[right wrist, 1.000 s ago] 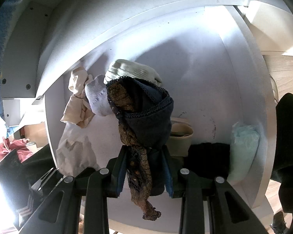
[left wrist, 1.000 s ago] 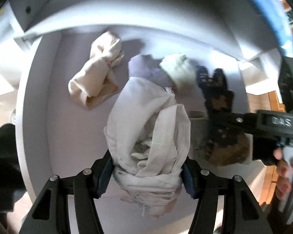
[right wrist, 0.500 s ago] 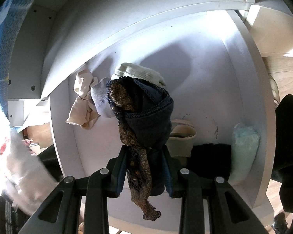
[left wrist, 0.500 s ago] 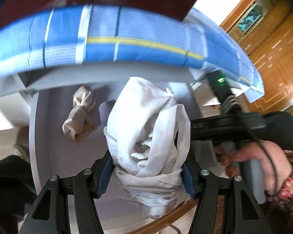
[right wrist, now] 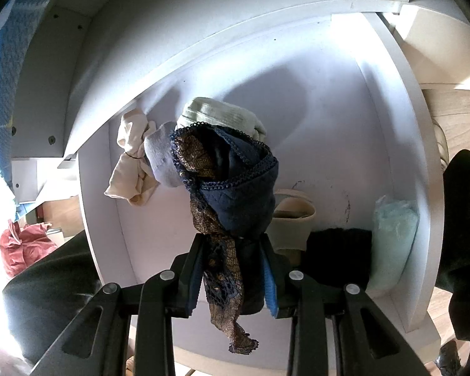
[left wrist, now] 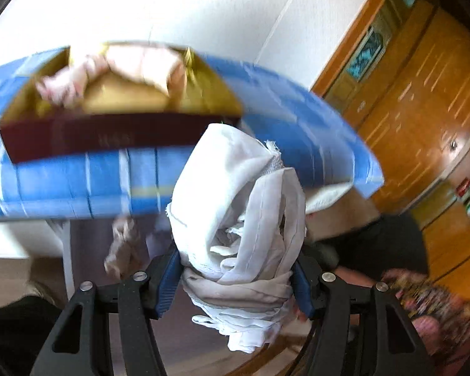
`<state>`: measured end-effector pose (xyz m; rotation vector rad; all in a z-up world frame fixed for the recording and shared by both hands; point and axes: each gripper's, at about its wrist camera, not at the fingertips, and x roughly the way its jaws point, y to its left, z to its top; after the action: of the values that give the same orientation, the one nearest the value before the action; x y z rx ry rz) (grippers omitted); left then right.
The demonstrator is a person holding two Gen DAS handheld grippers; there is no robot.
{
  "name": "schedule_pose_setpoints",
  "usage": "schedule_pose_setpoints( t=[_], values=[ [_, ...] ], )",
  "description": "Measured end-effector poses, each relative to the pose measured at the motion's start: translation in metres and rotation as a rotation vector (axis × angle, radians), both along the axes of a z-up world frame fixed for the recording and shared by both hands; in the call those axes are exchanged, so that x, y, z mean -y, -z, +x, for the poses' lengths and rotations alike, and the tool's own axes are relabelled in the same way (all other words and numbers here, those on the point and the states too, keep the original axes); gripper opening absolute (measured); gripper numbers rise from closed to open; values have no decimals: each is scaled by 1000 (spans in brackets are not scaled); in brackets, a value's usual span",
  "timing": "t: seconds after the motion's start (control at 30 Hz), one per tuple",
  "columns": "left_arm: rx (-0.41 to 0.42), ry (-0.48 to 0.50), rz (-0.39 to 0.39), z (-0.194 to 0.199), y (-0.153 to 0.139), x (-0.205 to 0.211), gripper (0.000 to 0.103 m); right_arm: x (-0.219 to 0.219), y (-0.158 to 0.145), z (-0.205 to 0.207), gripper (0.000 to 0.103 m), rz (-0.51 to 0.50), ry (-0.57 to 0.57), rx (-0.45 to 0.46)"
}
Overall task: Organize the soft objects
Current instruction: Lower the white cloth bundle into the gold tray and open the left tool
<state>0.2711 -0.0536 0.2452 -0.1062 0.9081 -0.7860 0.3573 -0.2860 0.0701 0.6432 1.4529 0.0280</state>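
L gripper (left wrist: 236, 277) clamps white cloth (left wrist: 238, 206); R gripper (right wrist: 232, 269) clamps lace garment (right wrist: 228, 194) (tail dangling), could snag on drawer (right wrist: 401, 163) edge.

Drawer (right wrist: 344, 100): white, open.
Back left: cream knotted cloth (right wrist: 131, 163), pale grey sock (right wrist: 161, 159), ribbed off-white sock (right wrist: 219, 114).
Front right: beige band (right wrist: 293, 219), black fabric (right wrist: 338, 257), mint bundle (right wrist: 391, 238).
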Motion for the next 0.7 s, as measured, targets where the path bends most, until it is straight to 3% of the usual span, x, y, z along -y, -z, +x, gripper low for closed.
schedule_pose_setpoints(
  t=[0.17,0.33,0.53,0.7],
  values=[
    [78,-49,-31,35,-46,-10,62,-1,1,-1,32,0,-1,-3],
    [114,-108,-31,74,-71,-18,62,-3,3,-1,32,4,2,-8],
    [77,-166,6,123,-66,-23,62,-4,7,0,32,14,1,-16],
    [-15,-221,33,166,-48,-21,62,-5,9,0,32,27,1,-24]
  ],
)
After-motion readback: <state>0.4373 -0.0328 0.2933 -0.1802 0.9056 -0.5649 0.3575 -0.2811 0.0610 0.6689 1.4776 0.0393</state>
